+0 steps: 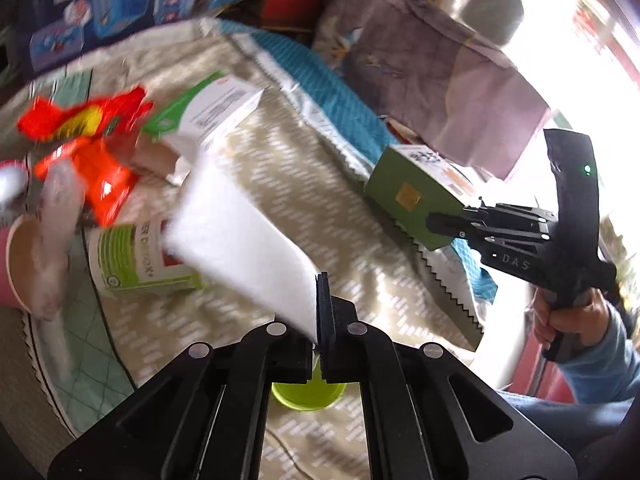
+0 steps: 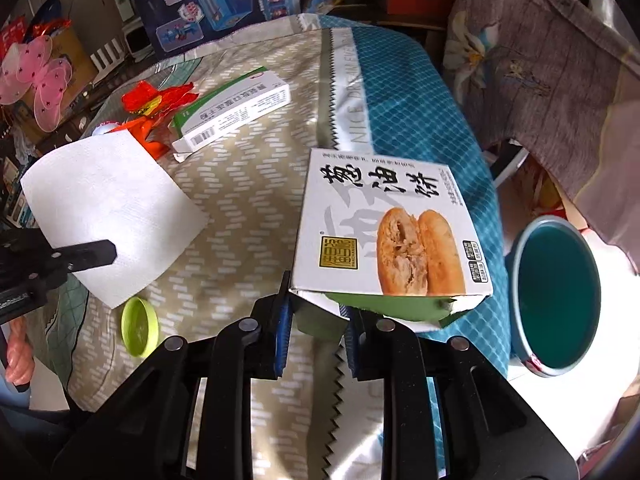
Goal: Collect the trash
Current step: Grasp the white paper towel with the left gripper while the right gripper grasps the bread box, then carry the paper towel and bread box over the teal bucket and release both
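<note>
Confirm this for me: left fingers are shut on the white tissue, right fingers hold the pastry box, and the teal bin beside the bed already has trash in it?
Not quite. The teal bin looks empty in the right wrist view; only its bare inside shows. The rest holds: the left gripper is shut on the white tissue, and the right gripper holds the pastry box.

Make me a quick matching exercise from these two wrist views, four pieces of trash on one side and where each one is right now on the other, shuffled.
Things:
1. white napkin
2. pastry box
3. green lid
4. medicine box

Places:
A. lying free on the patterned cloth, below the napkin
B. pinched in the left gripper
C. lying beside the red wrappers
D. gripped by the right gripper

Pairs: 1-B, 2-D, 3-A, 4-C
</note>
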Demonstrator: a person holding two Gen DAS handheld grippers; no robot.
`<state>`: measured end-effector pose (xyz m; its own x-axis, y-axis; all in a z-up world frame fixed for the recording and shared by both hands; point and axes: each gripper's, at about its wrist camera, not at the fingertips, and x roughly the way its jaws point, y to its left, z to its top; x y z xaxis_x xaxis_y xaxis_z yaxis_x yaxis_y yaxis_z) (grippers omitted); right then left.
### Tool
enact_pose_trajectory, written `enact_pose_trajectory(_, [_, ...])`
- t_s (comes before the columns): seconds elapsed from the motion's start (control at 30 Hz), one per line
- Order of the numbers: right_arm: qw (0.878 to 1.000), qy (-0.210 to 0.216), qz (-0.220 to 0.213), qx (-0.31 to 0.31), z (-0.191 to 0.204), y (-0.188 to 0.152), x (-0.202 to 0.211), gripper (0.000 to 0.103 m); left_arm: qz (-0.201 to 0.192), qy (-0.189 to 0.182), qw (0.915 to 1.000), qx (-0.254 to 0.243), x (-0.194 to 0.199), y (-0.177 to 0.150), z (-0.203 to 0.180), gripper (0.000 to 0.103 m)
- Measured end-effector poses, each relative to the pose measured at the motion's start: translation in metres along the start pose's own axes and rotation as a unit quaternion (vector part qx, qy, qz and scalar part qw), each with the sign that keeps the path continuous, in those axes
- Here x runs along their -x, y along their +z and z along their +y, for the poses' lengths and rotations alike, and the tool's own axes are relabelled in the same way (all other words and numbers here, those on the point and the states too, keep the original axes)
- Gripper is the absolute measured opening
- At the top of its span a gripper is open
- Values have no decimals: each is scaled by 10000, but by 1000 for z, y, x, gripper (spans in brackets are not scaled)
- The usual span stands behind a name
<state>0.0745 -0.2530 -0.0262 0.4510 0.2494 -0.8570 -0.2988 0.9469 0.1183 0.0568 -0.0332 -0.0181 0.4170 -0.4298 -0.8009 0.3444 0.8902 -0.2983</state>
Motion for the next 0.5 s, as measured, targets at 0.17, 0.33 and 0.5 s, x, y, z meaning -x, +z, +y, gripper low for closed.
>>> enact_pose_trajectory(0.17, [9998,130,-64,-132,-9,-7,10,3,53,315,9995,75,-13,4,1,2])
enact_pose_trajectory(0.33, [9996,219,-33,-171,-10,-9,8,3,178,674,9975,58,-31,2,1,5])
enact_pose_trajectory(0.5, [9995,236,-154,-149,-9,-5,16,2,281,670,9970,262,-47,5,7,1])
